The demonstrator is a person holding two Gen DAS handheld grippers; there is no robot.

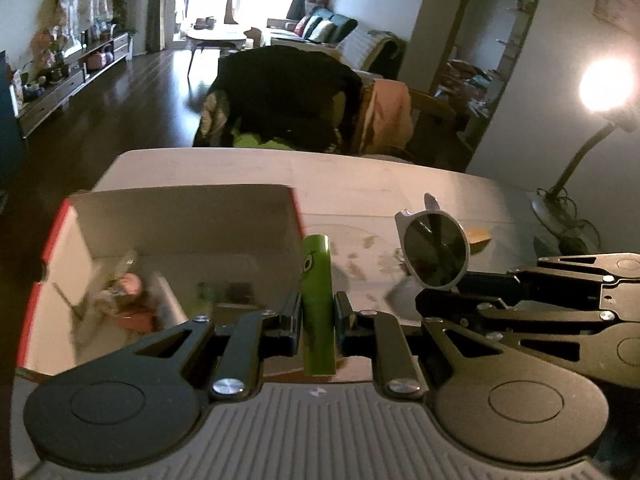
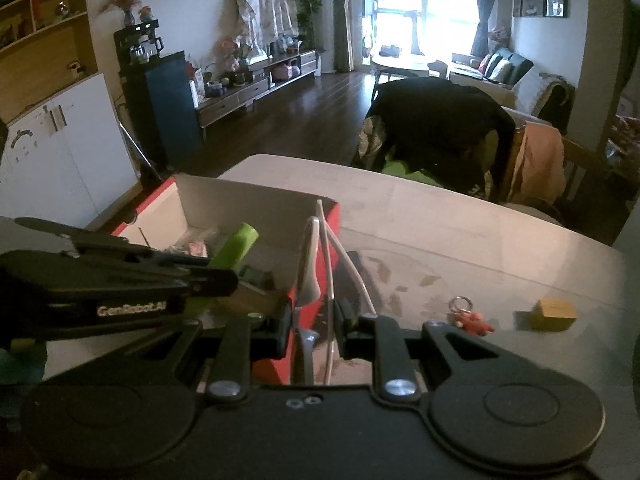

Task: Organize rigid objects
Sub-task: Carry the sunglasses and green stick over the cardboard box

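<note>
My left gripper [image 1: 318, 316] is shut on a green tube [image 1: 317, 304] and holds it upright at the right rim of the red cardboard box [image 1: 60, 236]; the tube also shows in the right wrist view [image 2: 236, 246]. My right gripper [image 2: 314, 318] is shut on white-framed sunglasses [image 2: 320, 264], held edge-on beside the box's right wall [image 2: 308, 312]. In the left wrist view the sunglasses [image 1: 434, 254] show a dark round lens, with the right gripper [image 1: 440, 304] just right of the tube. Several small items lie inside the box, blurred.
A red keychain with a ring [image 2: 468, 316] and a small yellow block [image 2: 554, 314] lie on the white table [image 2: 440, 216] to the right. A desk lamp [image 1: 600, 96] stands at the table's far right. A chair with dark clothes [image 1: 288, 96] stands behind the table.
</note>
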